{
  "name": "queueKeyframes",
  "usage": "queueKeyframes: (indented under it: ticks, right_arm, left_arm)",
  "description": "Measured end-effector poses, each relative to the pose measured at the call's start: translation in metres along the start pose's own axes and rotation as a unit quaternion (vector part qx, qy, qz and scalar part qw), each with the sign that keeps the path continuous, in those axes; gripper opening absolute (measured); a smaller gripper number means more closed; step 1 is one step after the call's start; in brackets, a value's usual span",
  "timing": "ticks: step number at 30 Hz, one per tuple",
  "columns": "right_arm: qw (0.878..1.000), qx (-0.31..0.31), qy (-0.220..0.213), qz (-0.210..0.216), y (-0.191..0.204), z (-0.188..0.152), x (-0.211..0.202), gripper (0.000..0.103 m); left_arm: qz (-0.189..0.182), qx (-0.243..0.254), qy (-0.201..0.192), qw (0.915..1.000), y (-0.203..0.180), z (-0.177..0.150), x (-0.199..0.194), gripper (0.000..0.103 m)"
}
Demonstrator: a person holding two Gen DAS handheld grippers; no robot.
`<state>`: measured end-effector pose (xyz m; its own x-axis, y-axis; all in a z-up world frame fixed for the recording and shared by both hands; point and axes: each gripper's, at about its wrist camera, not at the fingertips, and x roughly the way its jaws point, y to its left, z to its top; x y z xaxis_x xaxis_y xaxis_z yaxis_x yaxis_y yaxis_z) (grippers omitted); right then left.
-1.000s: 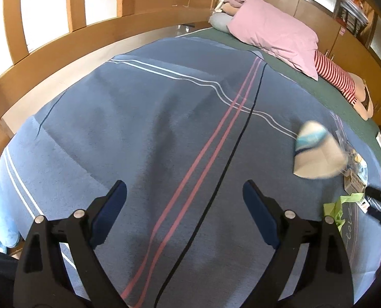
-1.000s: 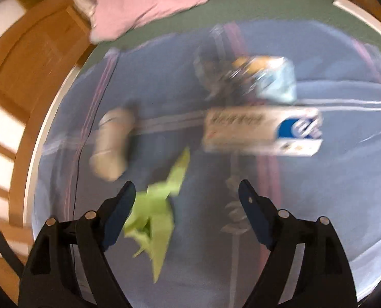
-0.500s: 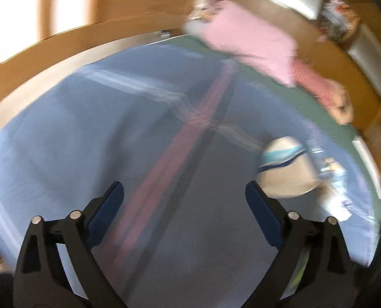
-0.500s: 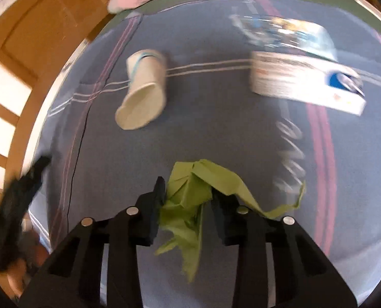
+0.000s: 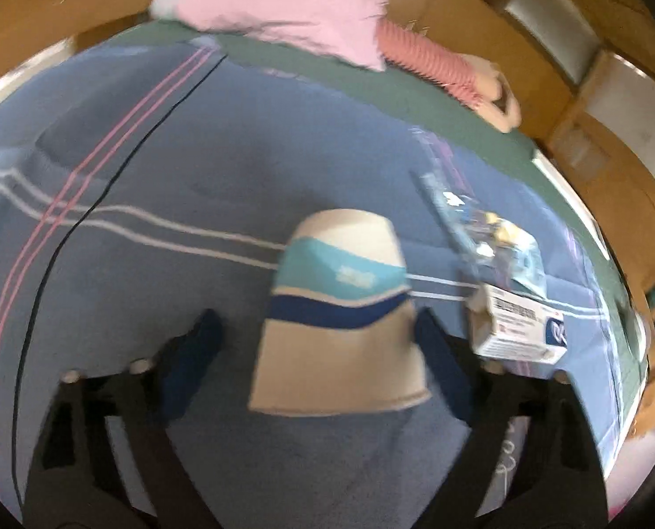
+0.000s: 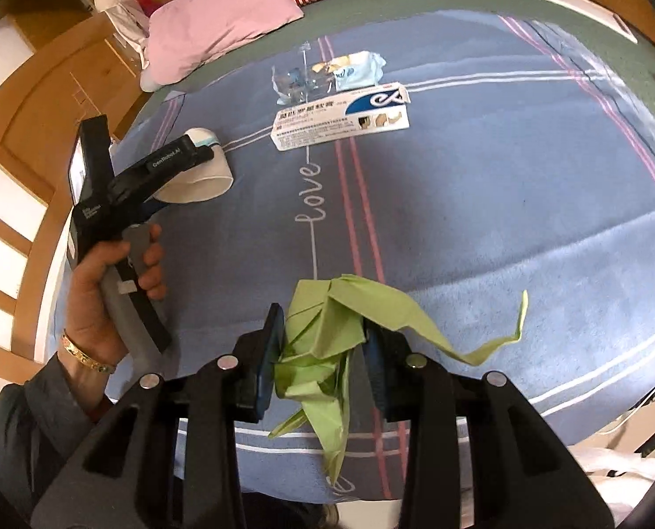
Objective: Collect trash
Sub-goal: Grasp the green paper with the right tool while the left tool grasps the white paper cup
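Between the right gripper (image 6: 321, 359)'s fingers, at six o'clock in its view, crumpled lime-green paper (image 6: 327, 330) sits clamped. At ten o'clock, the left gripper (image 5: 316, 352) straddles a white paper cup with teal and navy bands (image 5: 343, 308) lying on the blue striped blanket (image 6: 481, 203); its jaws have just been closing, not yet pinching. Judged step: grasping the cup; next, squeeze gently, lift. Beyond, a white carton (image 6: 343, 117) waits.
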<state>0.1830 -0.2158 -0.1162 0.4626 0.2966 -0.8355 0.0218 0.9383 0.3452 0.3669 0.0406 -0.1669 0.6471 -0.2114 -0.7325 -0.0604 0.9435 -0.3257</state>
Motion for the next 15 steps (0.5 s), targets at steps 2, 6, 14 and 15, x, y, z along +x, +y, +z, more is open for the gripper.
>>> queueKeyframes:
  ticks: [2,6,14,15]
  right_arm:
    - [1.0,-0.006,0.004,-0.008,0.004,0.001,0.007,0.036]
    - [1.0,-0.015,0.005,-0.013,0.011,-0.004,0.008,0.036]
    - [0.995,-0.037,-0.063,-0.069,0.021,-0.005,-0.03,0.036]
    - [0.994,-0.04,-0.071,-0.071,0.022,-0.005,-0.037,0.036]
  left_arm:
    - [-0.025,0.002,0.009,0.9996,-0.004,-0.002,-0.001,0.051]
    - [-0.022,0.016,-0.004,0.9996,-0.008,-0.003,-0.016,0.03]
    - [0.055,0.089,-0.065,0.9924,-0.049,-0.031,-0.066,0.023]
    - [0.068,0.105,-0.076,0.9893,-0.055,-0.037,-0.074,0.023]
